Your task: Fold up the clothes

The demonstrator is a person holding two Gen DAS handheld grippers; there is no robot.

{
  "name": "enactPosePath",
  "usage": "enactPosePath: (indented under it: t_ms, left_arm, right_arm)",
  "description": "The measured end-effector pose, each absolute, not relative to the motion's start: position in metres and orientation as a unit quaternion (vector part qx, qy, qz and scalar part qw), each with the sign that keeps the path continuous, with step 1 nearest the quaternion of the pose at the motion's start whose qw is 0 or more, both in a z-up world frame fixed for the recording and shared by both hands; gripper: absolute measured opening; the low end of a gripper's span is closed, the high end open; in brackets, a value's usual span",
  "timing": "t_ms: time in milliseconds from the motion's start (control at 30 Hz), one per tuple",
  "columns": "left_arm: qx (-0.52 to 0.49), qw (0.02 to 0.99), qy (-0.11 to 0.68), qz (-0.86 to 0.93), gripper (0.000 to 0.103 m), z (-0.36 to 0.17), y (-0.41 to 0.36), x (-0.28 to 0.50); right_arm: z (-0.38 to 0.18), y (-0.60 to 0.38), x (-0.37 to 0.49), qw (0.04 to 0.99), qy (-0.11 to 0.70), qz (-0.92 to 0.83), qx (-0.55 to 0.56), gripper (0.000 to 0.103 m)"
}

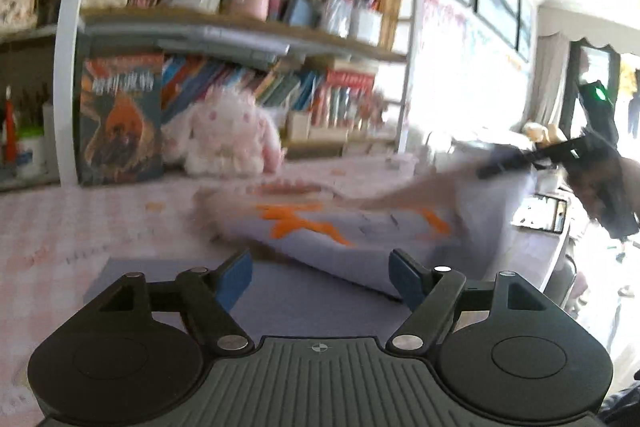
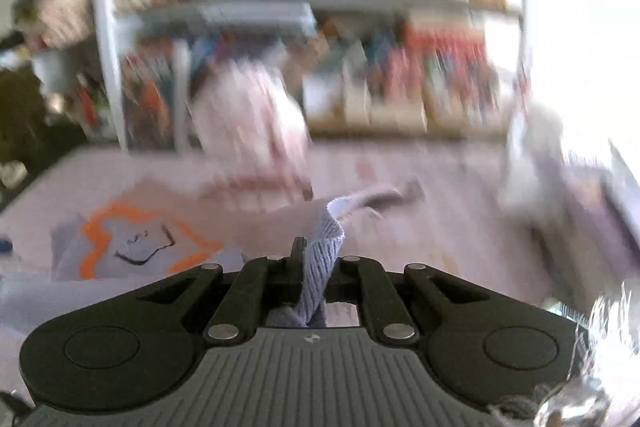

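A lavender garment with an orange print lies on the pink checked tablecloth. My left gripper hovers low over its near part, open, blue pads wide apart and gripping nothing. My right gripper shows at the right of the left wrist view, blurred, lifting one side of the garment off the table. In the right wrist view the right gripper is shut on a ribbed edge of the cloth, which bunches up between its fingers. The printed part lies at the lower left.
A white and pink plush rabbit sits at the back of the table beside an upright book. Behind them stand crowded bookshelves with a white frame. A small screen lies at the table's right edge.
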State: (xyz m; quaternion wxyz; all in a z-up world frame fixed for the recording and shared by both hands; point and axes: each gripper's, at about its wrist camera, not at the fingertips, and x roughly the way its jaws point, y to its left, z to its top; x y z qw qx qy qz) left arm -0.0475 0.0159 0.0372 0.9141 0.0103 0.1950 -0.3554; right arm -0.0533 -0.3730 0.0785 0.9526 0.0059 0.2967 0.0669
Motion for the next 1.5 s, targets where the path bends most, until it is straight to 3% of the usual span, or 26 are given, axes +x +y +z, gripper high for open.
enactPosePath:
  t_ms: [167, 500, 933, 1000, 1033, 1067, 1200, 1300, 1367, 1433, 1500]
  left_arm:
    - [0.052, 0.915, 0.237, -0.322, 0.077, 0.026, 0.001, -0.042]
    - [0.128, 0.889, 0.257, -0.357, 0.077, 0.012, -0.019, -0.066]
    - [0.34, 0.851, 0.211, -0.34, 0.077, -0.01, -0.095, -0.08]
    - [0.364, 0.854, 0.199, -0.313, 0.064, -0.015, -0.101, -0.074]
    - [0.374, 0.856, 0.194, -0.3, 0.032, -0.017, -0.104, -0.071]
    - [0.371, 0.858, 0.203, -0.291, 0.01, -0.017, -0.102, -0.062]
    - [0.295, 0.895, 0.21, -0.261, 0.006, 0.0, -0.068, -0.032]
    - [0.251, 0.924, 0.189, -0.219, 0.006, 0.018, -0.04, -0.022]
    - [0.21, 0.944, 0.171, -0.189, 0.005, 0.032, -0.02, -0.016]
    - [0.167, 0.959, 0.156, -0.167, 0.005, 0.047, -0.001, -0.011]
    - [0.145, 0.969, 0.137, -0.146, 0.005, 0.059, 0.013, -0.01]
  right_arm:
    - [0.049, -0.374, -0.054, 0.939, 0.335, 0.079, 0.009, 0.006]
    - [0.063, -0.371, -0.045, 0.95, 0.302, 0.082, 0.011, 0.006]
    - [0.187, -0.313, -0.025, 0.972, 0.16, 0.164, -0.05, 0.003]
    - [0.211, -0.312, -0.033, 0.98, 0.111, 0.157, -0.054, 0.002]
    - [0.223, -0.315, -0.038, 0.984, 0.086, 0.15, -0.05, 0.002]
    - [0.231, -0.32, -0.04, 0.984, 0.079, 0.151, -0.044, 0.002]
    - [0.242, -0.335, -0.042, 0.982, 0.094, 0.154, -0.051, 0.002]
    - [0.212, -0.334, -0.036, 0.97, 0.155, 0.175, -0.065, 0.003]
    - [0.184, -0.329, -0.029, 0.955, 0.206, 0.201, -0.072, 0.009]
    - [0.154, -0.317, -0.024, 0.936, 0.251, 0.231, -0.083, 0.035]
    - [0.126, -0.298, -0.024, 0.917, 0.278, 0.261, -0.115, 0.048]
